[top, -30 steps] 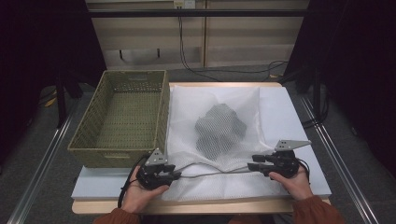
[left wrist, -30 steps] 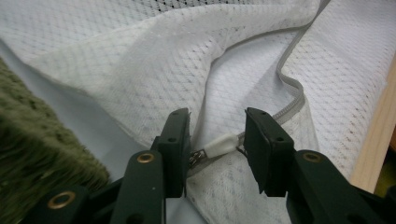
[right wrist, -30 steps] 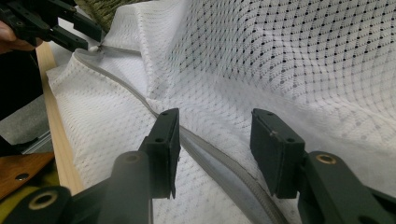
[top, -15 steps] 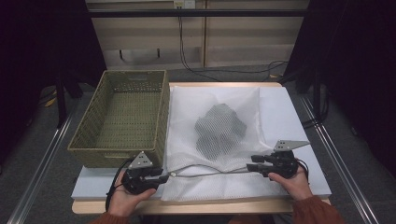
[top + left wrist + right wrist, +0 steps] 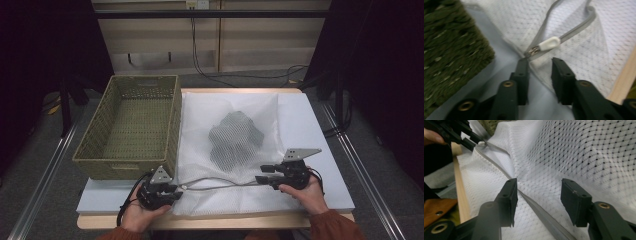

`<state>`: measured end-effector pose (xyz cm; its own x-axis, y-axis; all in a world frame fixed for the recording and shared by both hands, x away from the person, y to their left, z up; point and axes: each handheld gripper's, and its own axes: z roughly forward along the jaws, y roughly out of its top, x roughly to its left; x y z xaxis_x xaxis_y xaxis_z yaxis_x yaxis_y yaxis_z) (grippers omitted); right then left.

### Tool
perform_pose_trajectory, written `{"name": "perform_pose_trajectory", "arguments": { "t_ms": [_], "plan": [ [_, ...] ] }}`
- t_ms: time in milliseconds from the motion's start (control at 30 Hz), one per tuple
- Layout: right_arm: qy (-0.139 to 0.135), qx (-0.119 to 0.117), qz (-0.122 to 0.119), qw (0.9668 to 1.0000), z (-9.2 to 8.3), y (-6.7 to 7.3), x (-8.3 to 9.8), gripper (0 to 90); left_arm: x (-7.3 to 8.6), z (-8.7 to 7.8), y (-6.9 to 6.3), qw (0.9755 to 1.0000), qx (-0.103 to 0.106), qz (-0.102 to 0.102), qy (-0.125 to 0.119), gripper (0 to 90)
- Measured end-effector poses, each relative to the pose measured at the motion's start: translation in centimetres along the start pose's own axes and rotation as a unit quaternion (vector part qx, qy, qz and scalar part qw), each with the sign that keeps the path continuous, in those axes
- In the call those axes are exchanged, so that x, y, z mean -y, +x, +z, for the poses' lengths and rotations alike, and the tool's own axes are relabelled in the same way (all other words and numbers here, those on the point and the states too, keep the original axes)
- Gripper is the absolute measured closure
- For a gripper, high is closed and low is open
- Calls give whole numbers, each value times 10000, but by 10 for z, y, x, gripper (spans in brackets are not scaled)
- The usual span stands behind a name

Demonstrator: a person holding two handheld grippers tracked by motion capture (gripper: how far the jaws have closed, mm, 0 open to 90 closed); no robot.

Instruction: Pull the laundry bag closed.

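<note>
A white mesh laundry bag (image 5: 200, 115) lies flat on the table with a dark grey garment (image 5: 235, 140) inside it. Its grey zipper (image 5: 215, 185) runs along the near edge. At the zipper's left end is my left gripper (image 5: 176, 191). Its jaws (image 5: 540, 62) have just been closing and stand apart, with the white zipper pull (image 5: 549, 43) just ahead of the tips. My right gripper (image 5: 262, 175) sits at the zipper's right part. Its jaws (image 5: 540, 187) have just been opening and straddle the mesh and the zipper (image 5: 541, 212) without pressing.
A green woven basket (image 5: 125, 167) stands left of the bag, close to my left gripper. A pale mat (image 5: 310, 130) covers the table, with a wooden edge at the front. Cables and a cabinet lie beyond the far edge.
My left gripper has shifted a little to the left and tilted, and its jaws stand narrower. The right gripper's jaws stand slightly wider. The right hand has kept its place.
</note>
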<state>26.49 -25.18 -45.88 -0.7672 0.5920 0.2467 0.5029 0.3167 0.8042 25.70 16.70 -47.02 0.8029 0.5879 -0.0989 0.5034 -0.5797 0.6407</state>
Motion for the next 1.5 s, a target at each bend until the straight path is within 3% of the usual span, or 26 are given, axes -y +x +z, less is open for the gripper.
{"name": "perform_pose_trajectory", "arguments": {
  "t_ms": [33, 133, 200, 267, 300, 400, 467, 667, 1033, 1200, 1267, 1500],
  "plan": [
    [64, 48, -50, 10000, 3, 3, -1, 473, -1, 0, 0, 10000, -25, 60, 30, 711],
    [103, -21, -111, 9999, 8, 7, -5, 476, -3, 3, 1, 10000, 50, -59, 21, 785],
    [179, -30, -160, 9997, 12, 10, -7, 479, -5, 3, 2, 9999, 104, -16, 60, 823],
    [205, -175, -208, 9994, 17, 13, -9, 479, -5, 5, 2, 9998, 185, -113, -23, 885],
    [267, -213, -235, 9991, 19, 16, -10, 480, -5, 4, 2, 9998, 157, -69, 36, 892],
    [325, -305, -239, 9987, 25, 22, -13, 482, -5, 3, 3, 9998, 210, -62, 28, 897],
    [414, -413, -231, 9980, 30, 26, -15, 507, -3, 1, 4, 9996, 193, -144, -121, 898],
    [573, -818, -212, 9948, 44, 37, -23, 575, -2, -10, 6, 9994, 197, -156, -239, 897],
    [662, -1127, -348, 9908, 85, 61, -47, 604, -7, -11, 3, 9989, 253, -112, -387, 897],
    [760, -1380, -527, 9861, 107, 69, -61, 631, -7, -12, 3, 9990, 222, -76, -380, 897],
    [811, -1454, -538, 9846, 117, 72, -65, 638, -8, -13, 3, 9991, 221, 8, -357, 897],
    [922, -1685, -564, 9798, 144, 78, -72, 671, -7, -13, 1, 9988, 209, -11, -441, 897]
  ]
}}
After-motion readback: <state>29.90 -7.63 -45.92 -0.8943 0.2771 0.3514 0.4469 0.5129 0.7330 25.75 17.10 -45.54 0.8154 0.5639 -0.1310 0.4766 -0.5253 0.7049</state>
